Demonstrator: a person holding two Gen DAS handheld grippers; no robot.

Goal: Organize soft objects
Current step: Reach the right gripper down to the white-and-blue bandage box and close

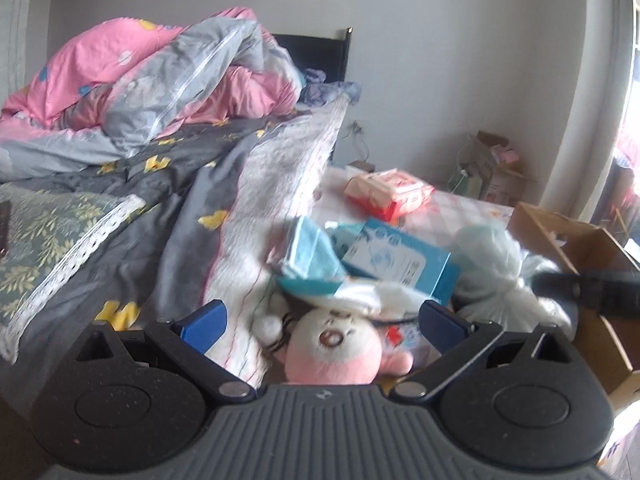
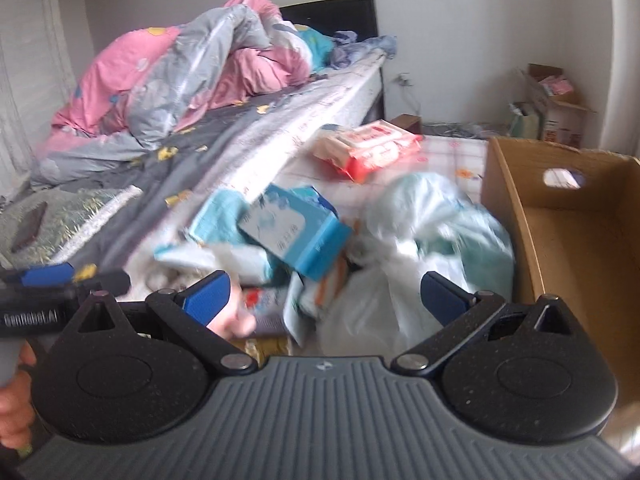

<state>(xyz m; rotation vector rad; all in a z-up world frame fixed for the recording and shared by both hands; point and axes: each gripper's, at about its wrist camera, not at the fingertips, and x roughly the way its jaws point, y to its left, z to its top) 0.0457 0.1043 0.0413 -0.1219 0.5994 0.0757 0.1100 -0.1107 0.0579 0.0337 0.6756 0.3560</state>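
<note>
A pink and white plush doll lies face up between the wide-apart blue fingers of my left gripper, which is open. Behind it sit a blue box, light blue packs and a white and pale green plastic bag. My right gripper is open above the same pile: the blue box, the plastic bag and small packets. My left gripper's blue tip shows at the left of the right wrist view, with a hand on its handle.
An open cardboard box stands right of the pile. A red and white wipes pack lies further back on the checked surface. A bed with a dark sheet and pink and grey quilts runs along the left.
</note>
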